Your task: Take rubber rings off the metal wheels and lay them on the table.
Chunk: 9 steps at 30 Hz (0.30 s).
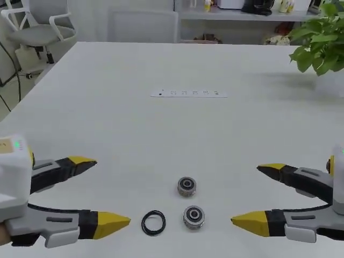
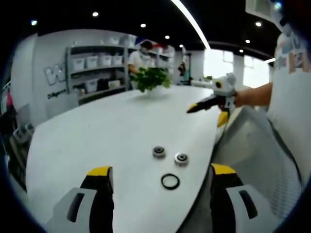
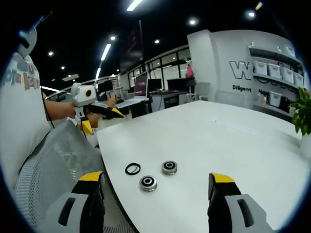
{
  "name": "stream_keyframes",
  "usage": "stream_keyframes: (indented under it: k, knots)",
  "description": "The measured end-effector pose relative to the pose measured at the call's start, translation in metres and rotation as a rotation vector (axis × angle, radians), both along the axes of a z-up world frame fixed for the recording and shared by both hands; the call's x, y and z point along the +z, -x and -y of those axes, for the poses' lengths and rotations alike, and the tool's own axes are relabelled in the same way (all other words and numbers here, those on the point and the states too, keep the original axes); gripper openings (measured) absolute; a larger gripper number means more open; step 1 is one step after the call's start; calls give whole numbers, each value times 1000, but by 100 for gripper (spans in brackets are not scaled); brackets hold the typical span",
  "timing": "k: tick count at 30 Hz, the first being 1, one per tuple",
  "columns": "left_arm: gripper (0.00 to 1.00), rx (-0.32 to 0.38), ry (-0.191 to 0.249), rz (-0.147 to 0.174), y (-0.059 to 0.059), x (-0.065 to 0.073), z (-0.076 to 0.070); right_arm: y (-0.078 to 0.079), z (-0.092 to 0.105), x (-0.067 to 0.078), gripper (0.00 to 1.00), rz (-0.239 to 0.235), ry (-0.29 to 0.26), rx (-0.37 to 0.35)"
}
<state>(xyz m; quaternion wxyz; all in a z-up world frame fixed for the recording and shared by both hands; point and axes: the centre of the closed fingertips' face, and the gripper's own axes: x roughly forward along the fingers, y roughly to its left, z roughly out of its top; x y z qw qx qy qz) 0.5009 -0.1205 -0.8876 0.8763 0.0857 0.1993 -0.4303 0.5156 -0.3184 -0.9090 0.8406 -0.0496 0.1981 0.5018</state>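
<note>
Rubber ring lies on table just beside 2 metal wheels

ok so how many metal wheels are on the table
2. In the head view the far wheel lies higher up; the near wheel lies just below it, with the black ring on its left. No third seems hidden.

A person is wearing a white printed T-shirt; the left gripper and right gripper are showing grey bodies, black jaws and pointed yellow tips.
</note>
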Motion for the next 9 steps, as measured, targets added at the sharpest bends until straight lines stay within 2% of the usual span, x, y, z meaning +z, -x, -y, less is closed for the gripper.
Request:
stream_keyframes:
  k: [9]
  knots:
    - [84,12,5,5,3,1,-1,7,3,-4,90,18,37,6]
